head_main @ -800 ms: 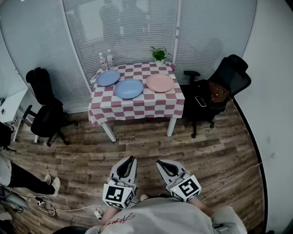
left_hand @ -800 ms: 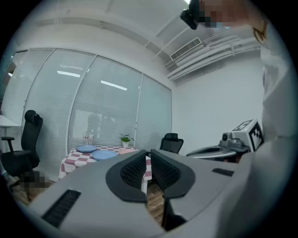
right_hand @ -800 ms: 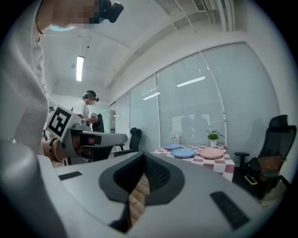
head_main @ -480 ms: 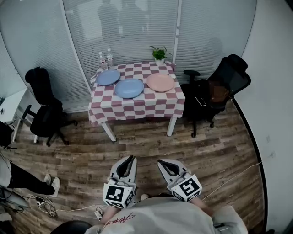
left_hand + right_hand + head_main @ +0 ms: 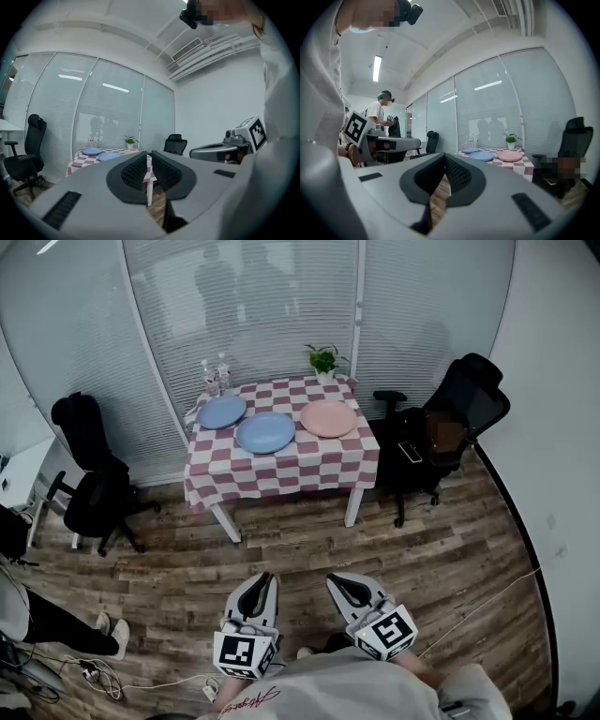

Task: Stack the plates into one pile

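Note:
Three plates lie apart on a table with a red-and-white checked cloth (image 5: pixel 281 470) across the room: a blue plate (image 5: pixel 222 412) at the back left, a second blue plate (image 5: pixel 265 432) in the middle, a pink plate (image 5: pixel 328 418) at the right. My left gripper (image 5: pixel 262 579) and right gripper (image 5: pixel 336 581) are held level close to my body, far short of the table, both shut with nothing between the jaws. In the right gripper view the blue plates (image 5: pixel 482 155) and the pink plate (image 5: pixel 509 156) show in the distance; the left gripper view shows a blue plate (image 5: pixel 92 151).
A potted plant (image 5: pixel 324 359) and small bottles (image 5: pixel 213 377) stand at the table's far edge by the blinds. Black office chairs stand at the left (image 5: pixel 92 474) and right (image 5: pixel 445 432) of the table. A person's legs (image 5: pixel 56 620) and cables lie at the lower left. Wood floor lies between me and the table.
The view has shifted slightly: the table sits a little lower in the picture and both grippers have dropped slightly toward the bottom edge. Both jaws stay shut.

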A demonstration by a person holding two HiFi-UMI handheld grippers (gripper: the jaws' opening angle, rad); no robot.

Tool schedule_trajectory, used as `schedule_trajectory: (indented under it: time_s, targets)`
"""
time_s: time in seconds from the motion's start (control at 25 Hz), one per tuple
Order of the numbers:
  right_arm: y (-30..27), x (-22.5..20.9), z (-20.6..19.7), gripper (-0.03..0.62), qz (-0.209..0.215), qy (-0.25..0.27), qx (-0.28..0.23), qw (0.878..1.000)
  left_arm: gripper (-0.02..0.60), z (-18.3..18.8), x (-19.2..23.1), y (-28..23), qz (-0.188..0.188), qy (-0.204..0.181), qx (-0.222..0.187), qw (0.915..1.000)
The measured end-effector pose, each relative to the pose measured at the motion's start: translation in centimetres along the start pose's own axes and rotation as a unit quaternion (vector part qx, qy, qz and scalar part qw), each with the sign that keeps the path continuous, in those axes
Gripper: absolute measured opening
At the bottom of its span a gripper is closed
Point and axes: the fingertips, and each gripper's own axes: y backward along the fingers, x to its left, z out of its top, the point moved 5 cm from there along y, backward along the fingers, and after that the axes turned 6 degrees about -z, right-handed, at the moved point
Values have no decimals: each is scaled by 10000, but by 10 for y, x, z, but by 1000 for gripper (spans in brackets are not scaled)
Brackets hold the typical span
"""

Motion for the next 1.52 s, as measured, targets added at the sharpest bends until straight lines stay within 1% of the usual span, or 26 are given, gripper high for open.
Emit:
schedule_trajectory:
  time_s: [0.16, 0.4, 0.52, 0.6, 0.8, 1.04, 1.2, 1.36, 1.44, 1.52]
  targets:
    - [9, 4, -1, 11, -174, -57, 51, 9998, 43, -6, 2, 5, -59, 18, 109, 9999]
    - [7, -8, 0, 11, -379, -174, 120, 9991, 43, -5, 3, -3, -191, 39, 123, 9997]
    - [-1, -10, 2, 11, -330, -178, 104, 9992, 43, -4, 5, -9, -258, 108, 117, 9995]
    - [-7, -9, 0, 11, -255, -104, 134, 9995, 43, -3, 8, -12, -259, 75, 90, 9996]
    - [-36, -20, 1, 11, -89, -92, 165, 9998, 43, -1, 29, -29, -85, 2, 110, 9999]
    - [-75, -47, 4, 11, 25, -112, 135, 9998, 43, 0, 58, -64, 87, -22, 138, 9999]
    - [-103, -74, 9, 11, 43, -73, 53, 9999, 43, 9, 76, -94, 195, -106, 15, 9998]
    - [-131, -105, 15, 11, 16, -174, -72, 9998, 43, 17, 95, -127, 315, -130, -11, 9994]
    - [-144, -120, 21, 11, 13, -145, -50, 9999, 43, 20, 104, -144, 344, -134, -14, 9993]
    - [-156, -135, 27, 11, 10, -47, 94, 9999, 43, 25, 111, -162, 358, -142, -24, 9993]
